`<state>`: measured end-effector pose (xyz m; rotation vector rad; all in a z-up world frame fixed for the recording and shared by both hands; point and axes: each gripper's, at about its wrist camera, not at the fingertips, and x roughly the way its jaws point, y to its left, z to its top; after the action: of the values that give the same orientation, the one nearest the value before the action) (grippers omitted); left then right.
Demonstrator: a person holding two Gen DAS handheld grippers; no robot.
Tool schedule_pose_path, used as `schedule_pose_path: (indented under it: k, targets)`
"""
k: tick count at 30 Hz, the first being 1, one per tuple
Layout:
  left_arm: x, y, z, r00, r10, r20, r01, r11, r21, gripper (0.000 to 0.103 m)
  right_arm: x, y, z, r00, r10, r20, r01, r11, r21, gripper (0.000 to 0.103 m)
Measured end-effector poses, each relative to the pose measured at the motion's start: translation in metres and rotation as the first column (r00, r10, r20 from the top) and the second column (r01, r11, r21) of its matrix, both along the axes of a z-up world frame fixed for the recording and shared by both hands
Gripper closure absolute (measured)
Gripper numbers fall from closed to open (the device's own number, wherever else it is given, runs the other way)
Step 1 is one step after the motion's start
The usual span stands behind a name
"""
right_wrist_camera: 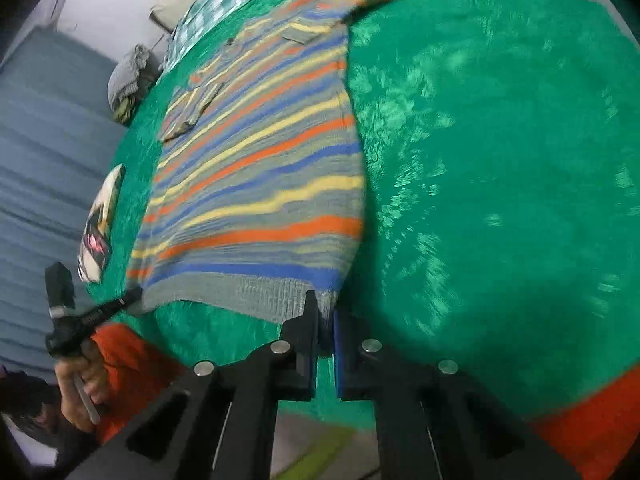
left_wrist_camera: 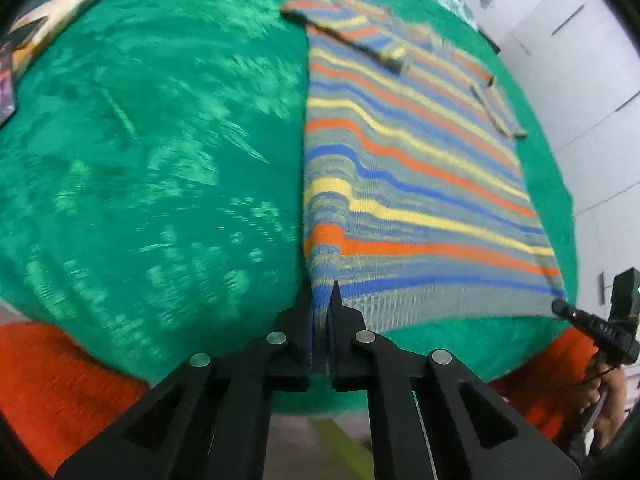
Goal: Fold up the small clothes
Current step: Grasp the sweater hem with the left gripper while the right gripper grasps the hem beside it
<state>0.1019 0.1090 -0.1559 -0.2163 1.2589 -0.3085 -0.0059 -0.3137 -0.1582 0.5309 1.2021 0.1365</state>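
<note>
One striped shirt [left_wrist_camera: 420,184] flat on the green blanket [left_wrist_camera: 160,140], long axis running near to far: hem near, collar far, both short sleeves folded in over the body. Two tools, each pressed together on a near hem corner: left tool [left_wrist_camera: 320,304] pinches the left corner, right tool [right_wrist_camera: 326,312] the right corner. One booklet [right_wrist_camera: 100,228] lies left of the shirt.

The matte black plastic left claw [left_wrist_camera: 322,300] and matching right claw [right_wrist_camera: 326,312] have angular linkage arms set with round silver pins. The person wears fuzzy orange-red sleeves [right_wrist_camera: 128,364].
</note>
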Motion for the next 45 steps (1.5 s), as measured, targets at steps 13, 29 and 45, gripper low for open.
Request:
schedule_pose_path:
  k: [13,29,45]
  targets:
    - [-0.009,-0.027,-0.03,0.997,-0.061,-0.045,0.07,0.966,0.25,0.1,-0.006,0.023,-0.035,0.986,0.03,-0.164,-0.05,0.992,-0.118,0.098]
    - [-0.011,-0.039,-0.05,0.999,-0.038,-0.031,0.045,0.964,0.261,0.099,-0.005,0.021,-0.051,0.983,0.009,-0.183,-0.03,0.993,-0.111,0.098]
    - [-0.018,-0.047,-0.047,0.995,-0.023,-0.099,0.055,0.94,0.336,0.075,-0.016,0.02,-0.045,0.965,-0.027,-0.26,0.0,0.995,-0.104,0.086]
